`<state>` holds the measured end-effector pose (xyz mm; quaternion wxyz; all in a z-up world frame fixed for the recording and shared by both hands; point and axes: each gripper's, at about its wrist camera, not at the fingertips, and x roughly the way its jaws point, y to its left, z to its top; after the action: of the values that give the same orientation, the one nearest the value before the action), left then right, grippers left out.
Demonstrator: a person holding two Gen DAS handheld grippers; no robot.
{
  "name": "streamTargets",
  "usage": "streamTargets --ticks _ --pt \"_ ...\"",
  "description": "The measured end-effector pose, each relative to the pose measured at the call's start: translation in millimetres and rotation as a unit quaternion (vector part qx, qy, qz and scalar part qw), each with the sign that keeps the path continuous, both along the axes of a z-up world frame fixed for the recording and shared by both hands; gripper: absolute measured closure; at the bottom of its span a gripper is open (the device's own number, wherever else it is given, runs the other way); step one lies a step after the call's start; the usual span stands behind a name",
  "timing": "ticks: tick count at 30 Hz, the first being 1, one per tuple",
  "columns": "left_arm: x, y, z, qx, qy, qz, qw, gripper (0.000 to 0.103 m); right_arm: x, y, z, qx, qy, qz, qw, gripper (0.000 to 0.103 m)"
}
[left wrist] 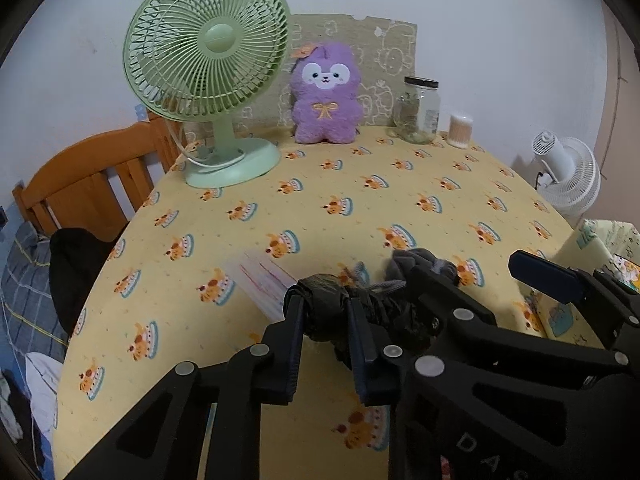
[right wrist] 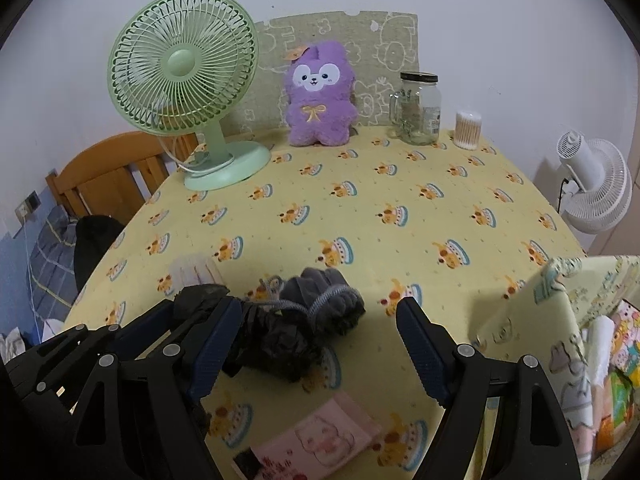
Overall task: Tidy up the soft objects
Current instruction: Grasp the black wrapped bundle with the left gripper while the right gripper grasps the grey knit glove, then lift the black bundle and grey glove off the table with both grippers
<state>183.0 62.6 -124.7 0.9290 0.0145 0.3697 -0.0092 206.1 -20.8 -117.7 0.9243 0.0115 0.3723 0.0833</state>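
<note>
The left claw (left wrist: 324, 316) pinches one end of the black crumpled roll (left wrist: 360, 312) on the counter (left wrist: 400, 200); its length runs right toward the wide-open, empty right claw (right wrist: 320, 340), grey sock (right wrist: 328, 296) just beyond.

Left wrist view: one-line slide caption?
Left hand-held gripper shut on a black crumpled bundle over the yellow tablecloth; green fan and purple plush behind.
</note>
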Motion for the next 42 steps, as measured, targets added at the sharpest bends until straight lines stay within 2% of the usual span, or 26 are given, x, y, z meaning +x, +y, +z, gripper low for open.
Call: streamTargets --ticks 2,4,8,15,22,23,28,31,33,40,42 --pt "5 2 -5 0.000 0.009 0.002 1.0000 0.083 6 2 -4 -0.007 0.005 -0.004 1.000 0.021" --pt "9 4 -10 0.002 0.014 0.003 0.9999 0.083 13 2 -12 -0.006 0.019 -0.005 1.000 0.028" --pt "11 1 -14 0.010 0.015 0.000 0.9998 0.083 22 -1 -22 -0.003 0.030 -0.013 0.999 0.029" --pt "16 -5 -22 0.017 0.026 -0.011 0.9995 0.083 32 1 -35 -0.007 0.048 -0.014 0.999 0.049" --pt "13 -8 -20 0.022 0.019 -0.013 0.9995 0.085 30 1 -34 -0.011 0.045 -0.012 0.999 0.066" --pt "12 -9 -19 0.023 0.017 -0.013 0.9995 0.086 28 1 -33 -0.011 0.042 -0.011 0.999 0.073" --pt "5 -12 -14 0.022 0.012 -0.015 0.9996 0.087 20 -2 -27 -0.009 0.038 -0.011 0.999 0.074" --pt "-1 -14 -10 0.021 0.006 -0.014 0.9997 0.088 13 -2 -21 -0.010 0.030 -0.009 0.999 0.081" --pt "-5 -15 -7 0.017 0.004 -0.014 0.9997 0.088 7 -2 -17 -0.012 0.022 -0.005 1.000 0.095" --pt "-17 -17 -5 0.014 0.003 -0.014 0.9998 0.088 -5 -5 -12 -0.008 0.024 0.003 1.000 0.096" --pt "-18 -17 -6 0.016 0.004 -0.012 0.9998 0.088 -5 -5 -13 -0.008 0.032 0.002 0.999 0.092"
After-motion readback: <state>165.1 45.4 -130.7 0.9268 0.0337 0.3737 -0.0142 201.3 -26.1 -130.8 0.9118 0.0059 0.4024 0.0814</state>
